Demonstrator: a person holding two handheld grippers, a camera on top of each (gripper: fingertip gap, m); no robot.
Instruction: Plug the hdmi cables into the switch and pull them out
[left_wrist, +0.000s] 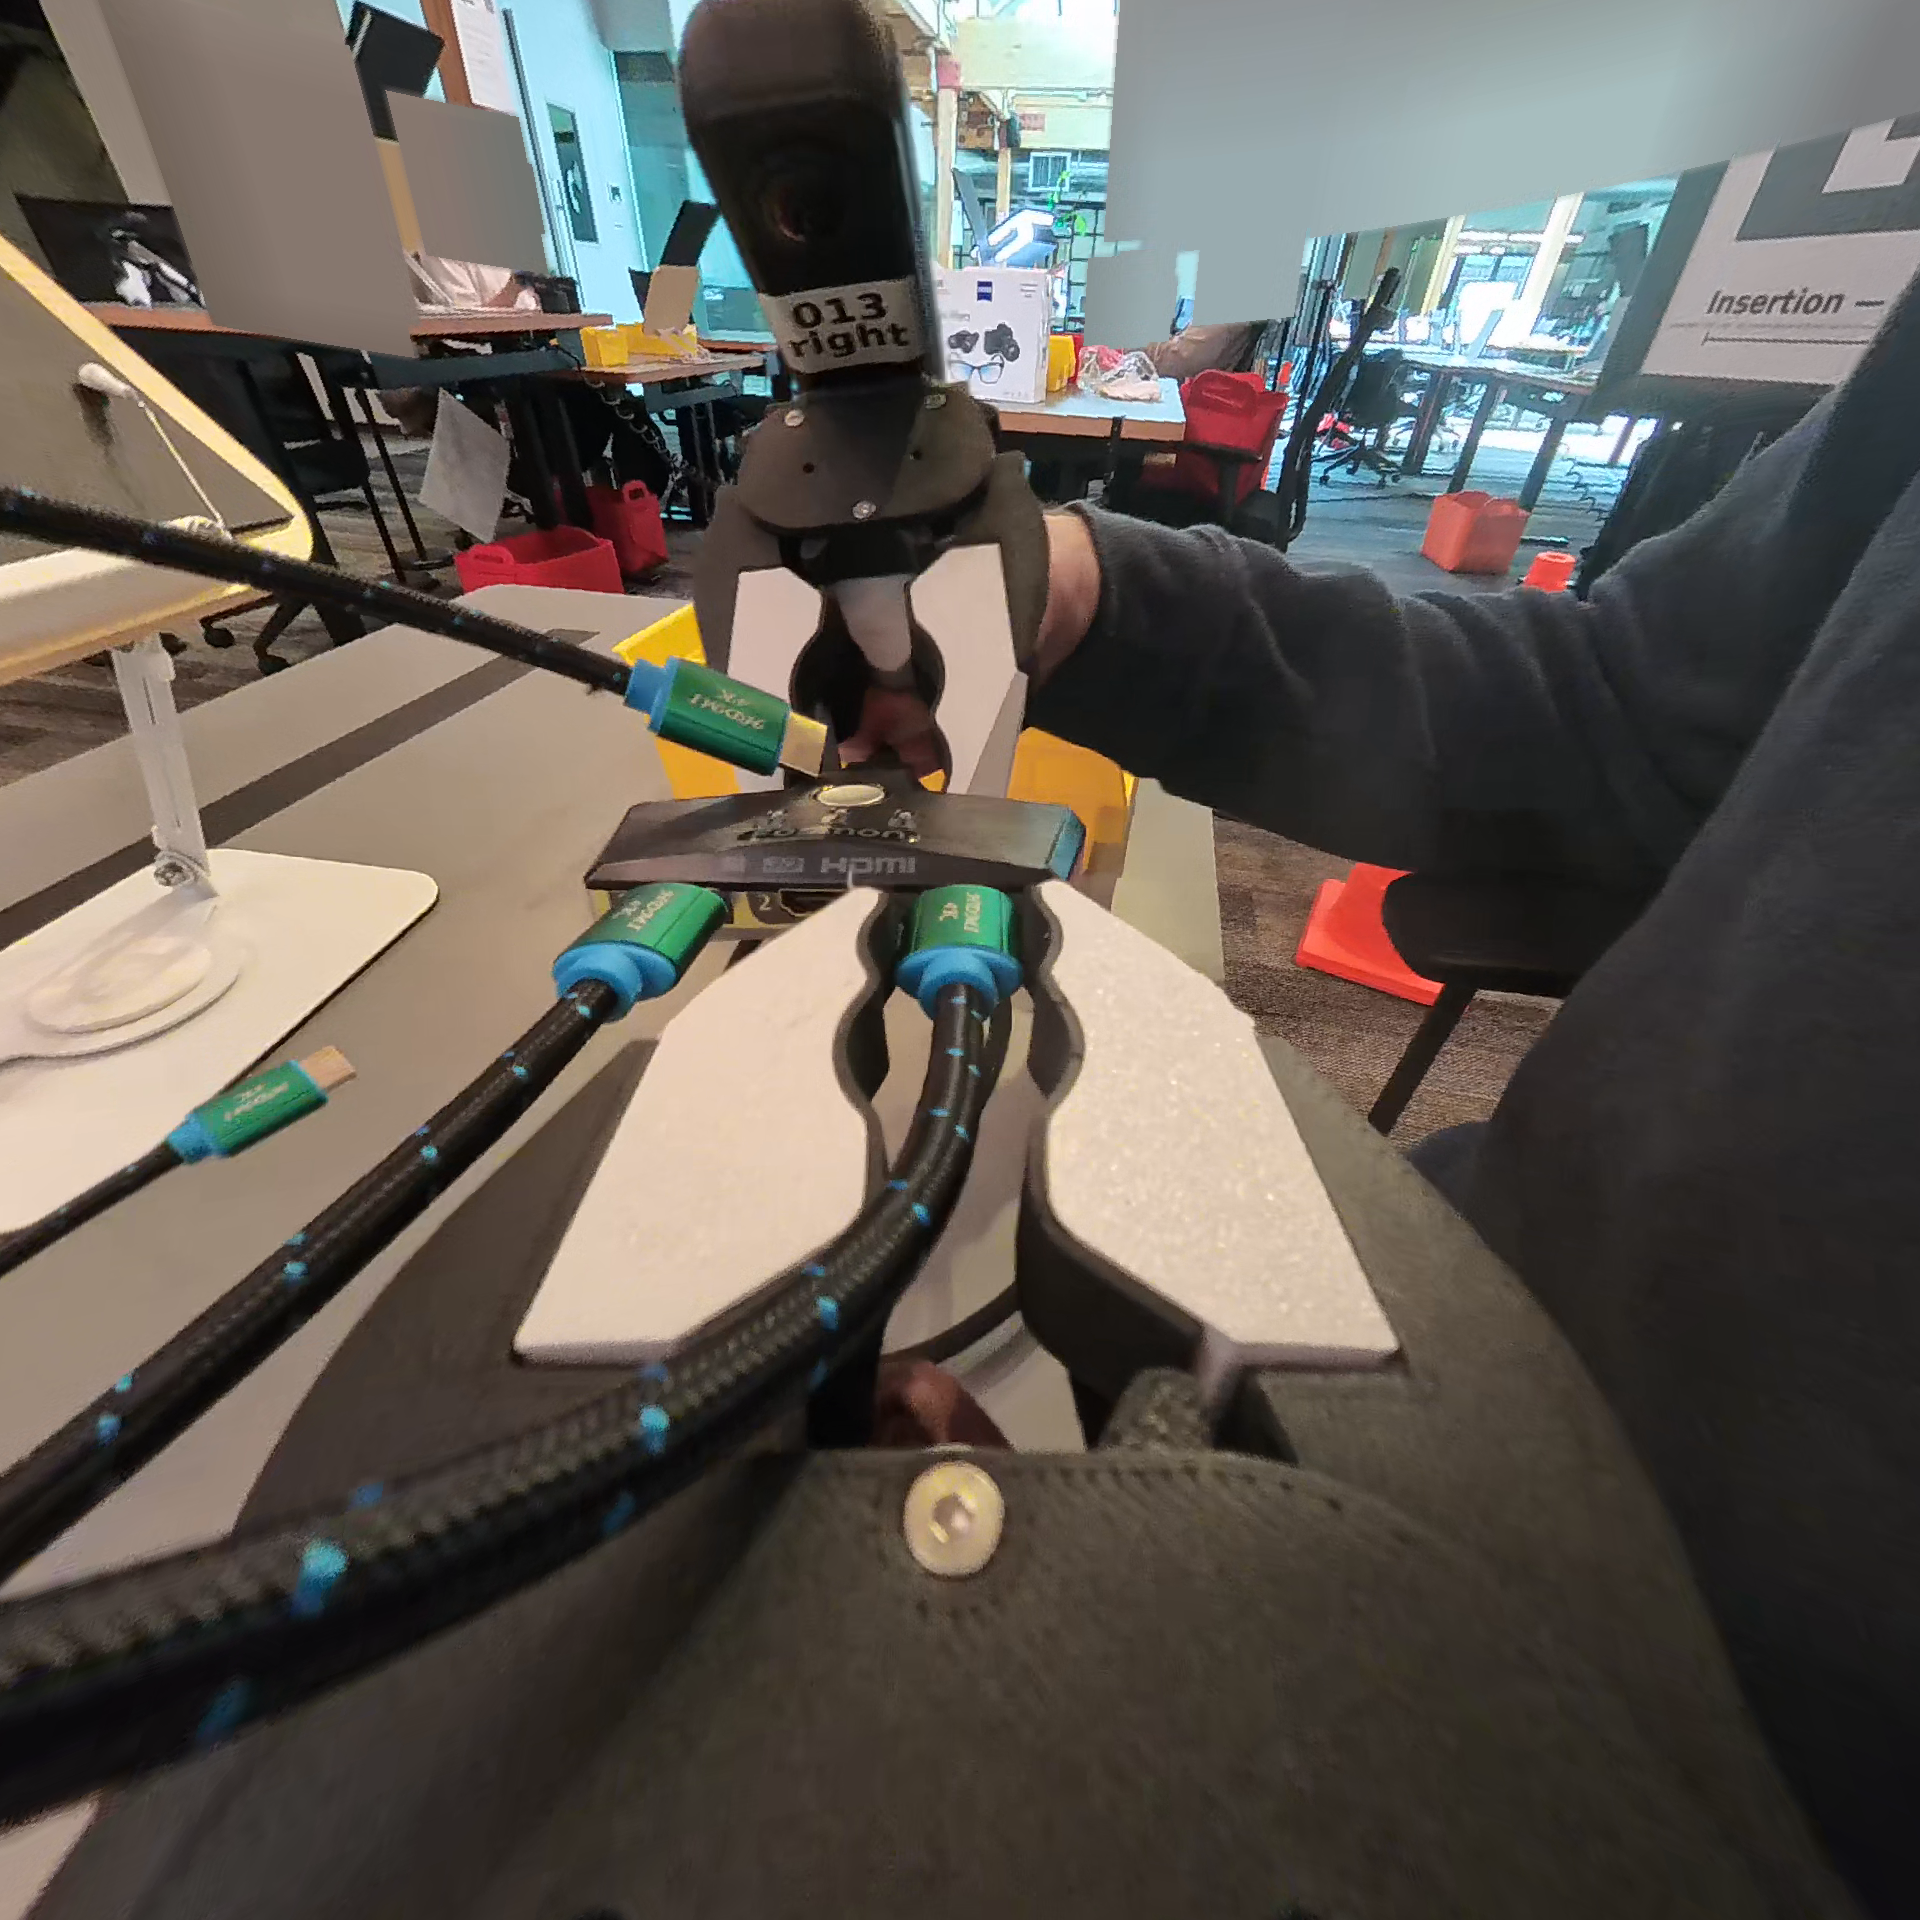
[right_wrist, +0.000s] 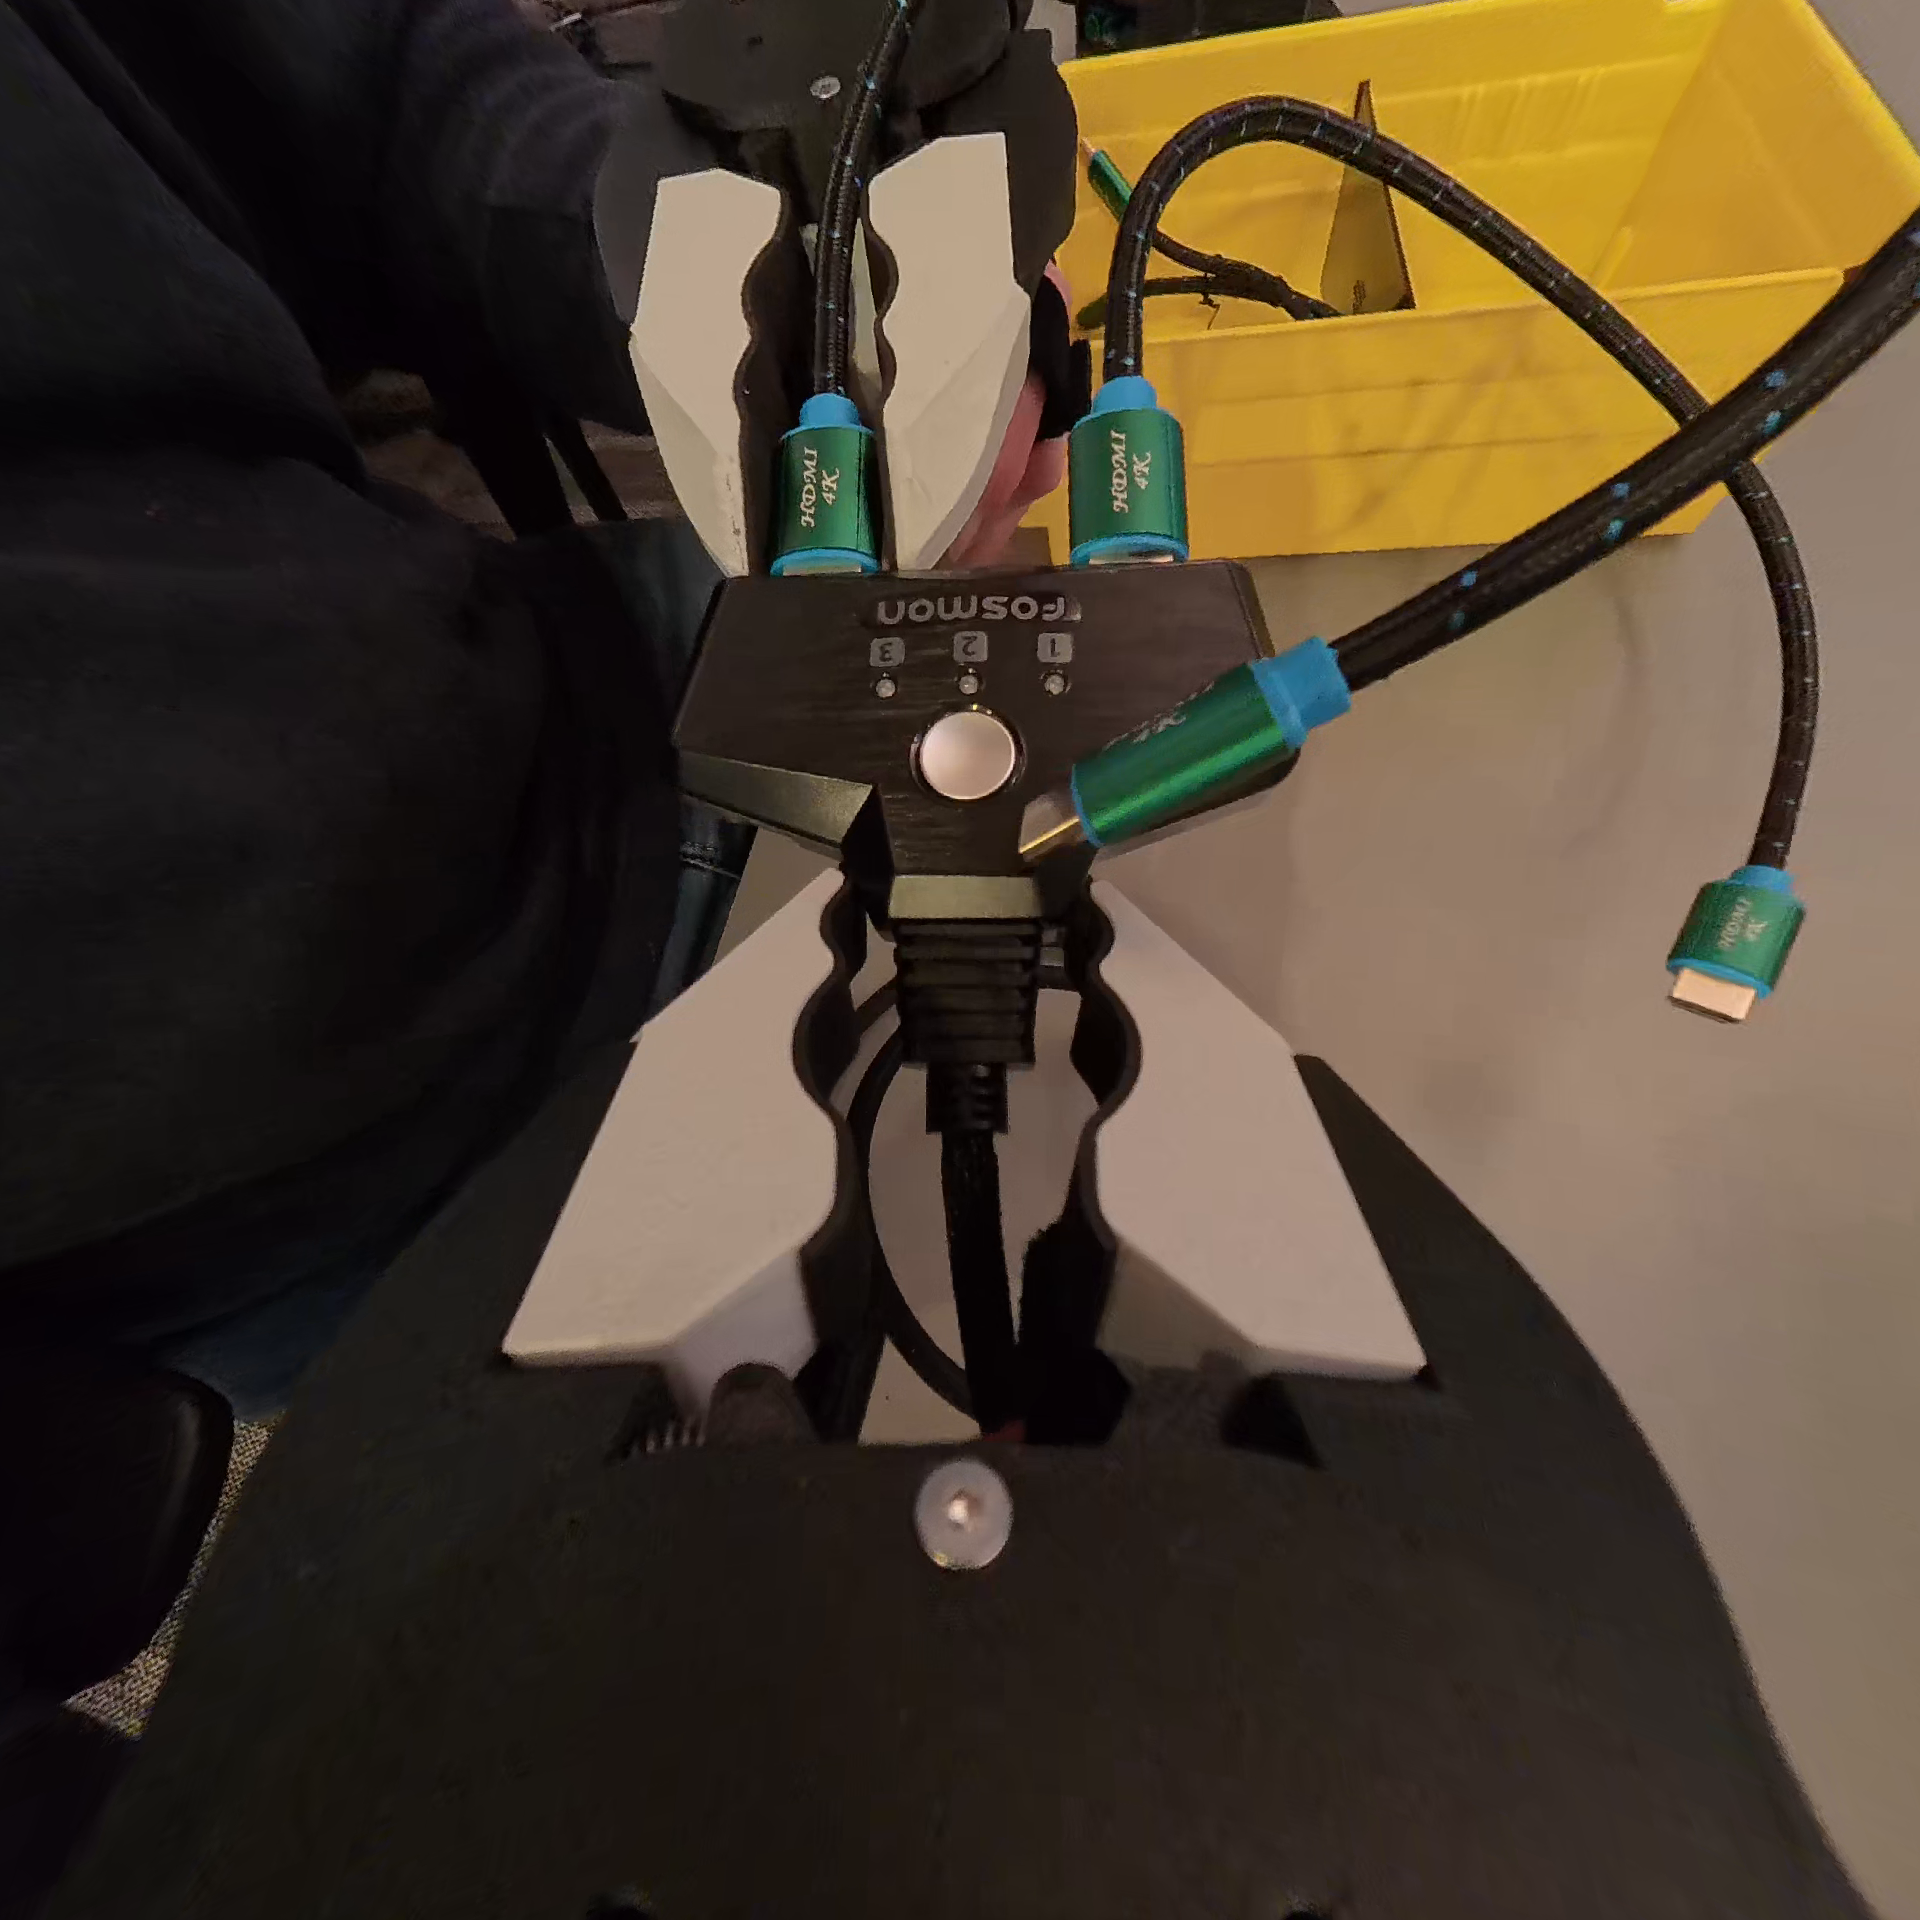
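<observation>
Grey matte tabletop (right_wrist: 1455, 1195) beneath: right gripper (right_wrist: 961, 925) clamps the brushed black HDMI switch (right_wrist: 966, 675) by its ribbed tail; left gripper (left_wrist: 951, 925) pinches a green metallic plug (left_wrist: 956, 920) seated in the switch, near the yellow plastic bin (right_wrist: 1455, 343).

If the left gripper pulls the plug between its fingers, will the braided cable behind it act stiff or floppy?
Probably springy rather than limp: the cable keeps a smooth arc behind the plug without sagging. The left gripper may slip on the plug's glossy shell. The switch looks light, so it likely moves unless the right gripper holds it.
</observation>
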